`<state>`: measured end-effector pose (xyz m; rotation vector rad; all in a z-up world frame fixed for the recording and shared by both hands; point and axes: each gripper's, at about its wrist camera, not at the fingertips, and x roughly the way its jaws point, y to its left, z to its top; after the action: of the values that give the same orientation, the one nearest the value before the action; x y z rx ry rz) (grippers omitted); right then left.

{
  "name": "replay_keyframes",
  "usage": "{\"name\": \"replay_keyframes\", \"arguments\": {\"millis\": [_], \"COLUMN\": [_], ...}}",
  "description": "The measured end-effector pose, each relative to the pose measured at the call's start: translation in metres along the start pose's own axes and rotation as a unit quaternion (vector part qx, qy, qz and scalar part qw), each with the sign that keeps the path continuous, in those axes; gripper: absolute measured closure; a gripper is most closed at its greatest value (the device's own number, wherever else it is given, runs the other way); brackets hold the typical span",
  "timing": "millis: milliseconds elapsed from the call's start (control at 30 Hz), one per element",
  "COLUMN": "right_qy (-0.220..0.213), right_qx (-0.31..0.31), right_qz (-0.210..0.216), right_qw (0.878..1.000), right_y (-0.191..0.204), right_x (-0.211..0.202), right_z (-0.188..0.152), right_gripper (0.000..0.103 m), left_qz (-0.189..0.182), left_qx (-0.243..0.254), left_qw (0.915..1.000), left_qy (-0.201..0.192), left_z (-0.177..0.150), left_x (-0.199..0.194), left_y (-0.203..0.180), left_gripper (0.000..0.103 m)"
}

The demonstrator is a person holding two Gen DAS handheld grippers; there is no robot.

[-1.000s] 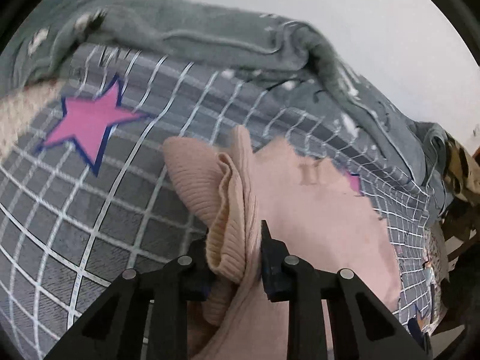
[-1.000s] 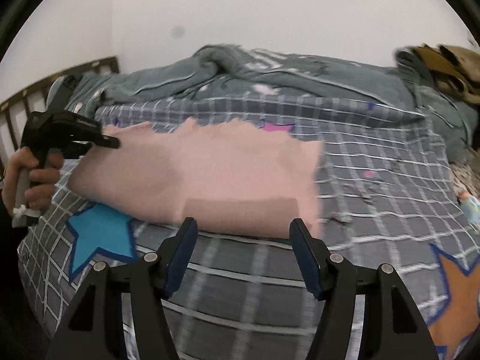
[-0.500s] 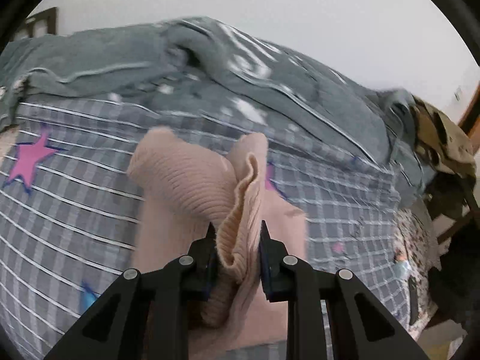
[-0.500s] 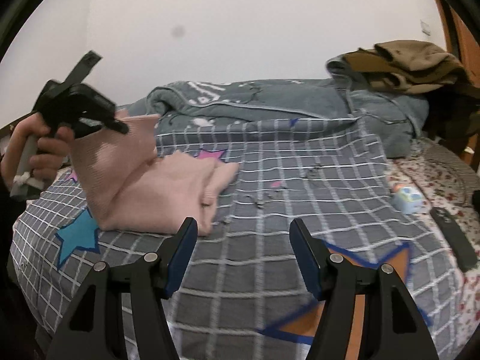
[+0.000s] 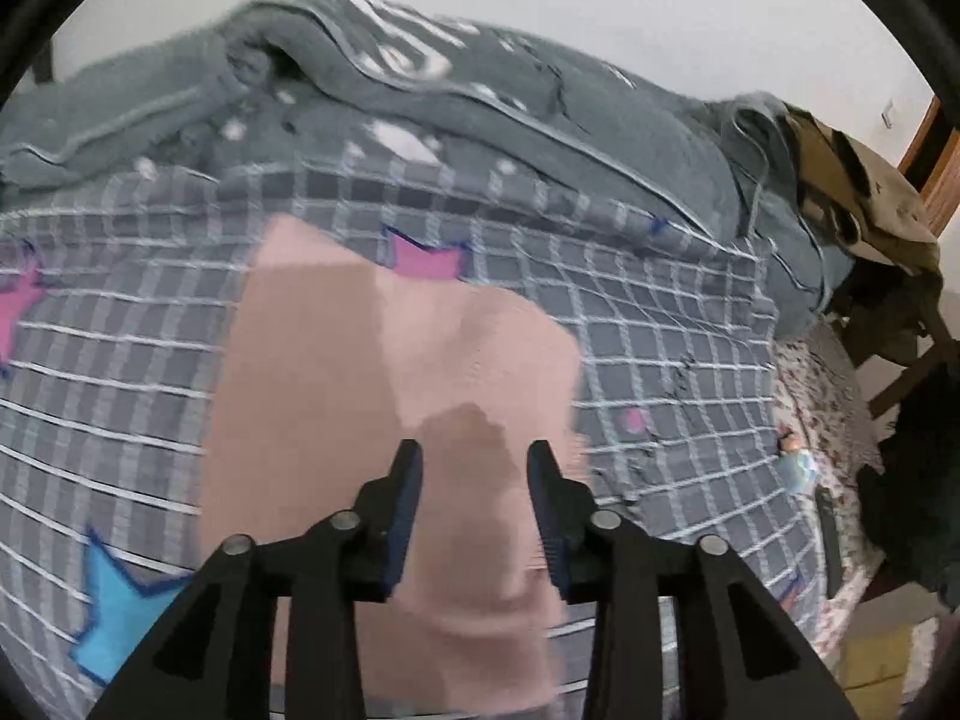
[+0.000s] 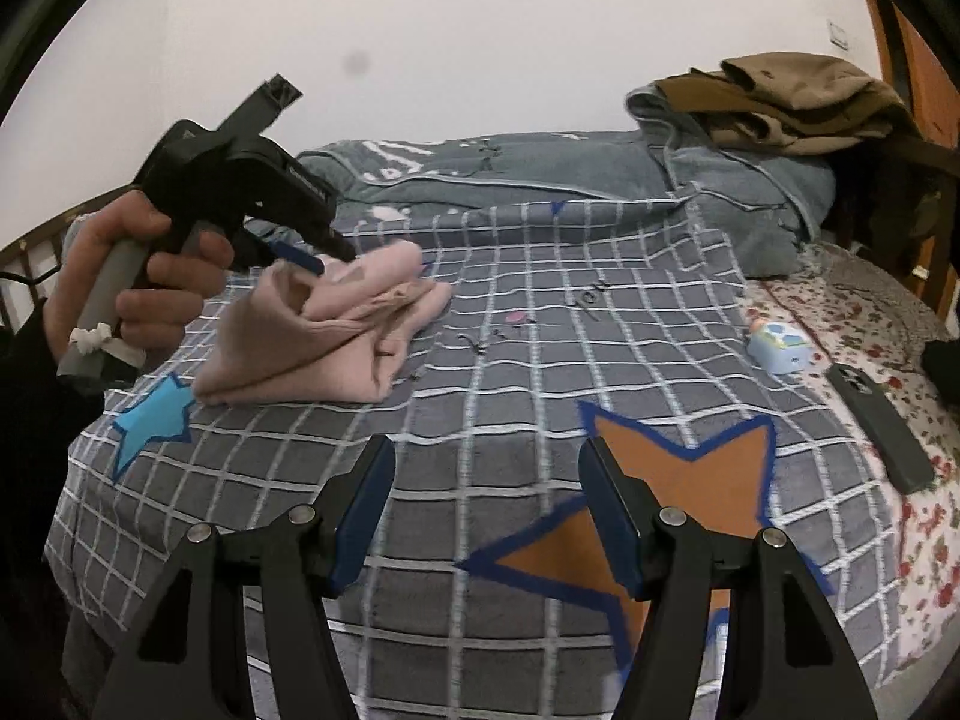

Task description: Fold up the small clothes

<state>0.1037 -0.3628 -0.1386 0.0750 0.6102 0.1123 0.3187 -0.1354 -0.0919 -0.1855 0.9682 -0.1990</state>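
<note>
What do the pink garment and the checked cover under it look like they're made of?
The pink garment looks like soft knit fabric, matte: it slumps in limp, rounded folds; the picture is too blurred to show ribbing. The checked cover looks like plush fleece or terry, matte: fuzzy surface, raised white grid lines. Neither is certain.

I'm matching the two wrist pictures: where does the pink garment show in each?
Left wrist: pink garment fills the centre, just ahead of the open left gripper.
Right wrist: pink garment lies left of centre, under the left gripper.
Shared landmark: the light blue star beside it.
</note>
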Motion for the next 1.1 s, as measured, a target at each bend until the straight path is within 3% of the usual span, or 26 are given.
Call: {"name": "replay_keyframes", "arguments": {"millis": [233,400,667,733,767,800,867,933,1000,1100], "right_qy": [-0.021,-0.039,-0.012,0.009,0.023,0.034,0.003,-0.032,0.001,0.058], "right_qx": [0.002,-0.005,0.028,0.048,0.053,0.046,0.026,0.059,0.106,0.076], "right_qz": [0.07,0.122,0.106,0.111,0.123,0.128,0.097,0.074,0.085,0.078], "right_qw": [0.997,0.992,0.994,0.993,0.991,0.99,0.995,0.995,0.991,0.992], "right_y": [0.035,0.071,0.099,0.096,0.095,0.095,0.089,0.068,0.049,0.058], "right_x": [0.023,0.049,0.12,0.136,0.143,0.147,0.138,0.121,0.128,0.149], "right_z": [0.023,0.053,0.082,0.079,0.076,0.073,0.067,0.06,0.052,0.039], "right_gripper": [0.04,0.035,0.034,0.053,0.081,0.093,0.097,0.097,0.098,0.097], "left_qz": [0.044,0.057,0.052,0.046,0.045,0.042,0.029,0.021,0.017,0.011], "left_qx": [-0.008,-0.003,-0.036,-0.034,-0.032,-0.028,-0.01,0.013,0.032,0.045], "left_qw": [0.9988,0.9983,0.998,0.9983,0.9985,0.9987,0.9995,0.9996,0.9991,0.9988], "left_qy": [-0.021,-0.013,-0.005,-0.004,-0.003,-0.002,-0.007,-0.016,-0.021,-0.017], "left_z": [-0.018,-0.044,-0.076,-0.078,-0.078,-0.078,-0.079,-0.079,-0.078,-0.074], "left_x": [-0.024,-0.032,-0.039,-0.036,-0.034,-0.033,-0.032,-0.032,-0.027,-0.021], "left_y": [0.074,0.122,0.186,0.19,0.19,0.189,0.184,0.176,0.165,0.151], "left_gripper": [0.068,0.068,0.068,0.068,0.068,0.068,0.068,0.068,0.068,0.068]}}
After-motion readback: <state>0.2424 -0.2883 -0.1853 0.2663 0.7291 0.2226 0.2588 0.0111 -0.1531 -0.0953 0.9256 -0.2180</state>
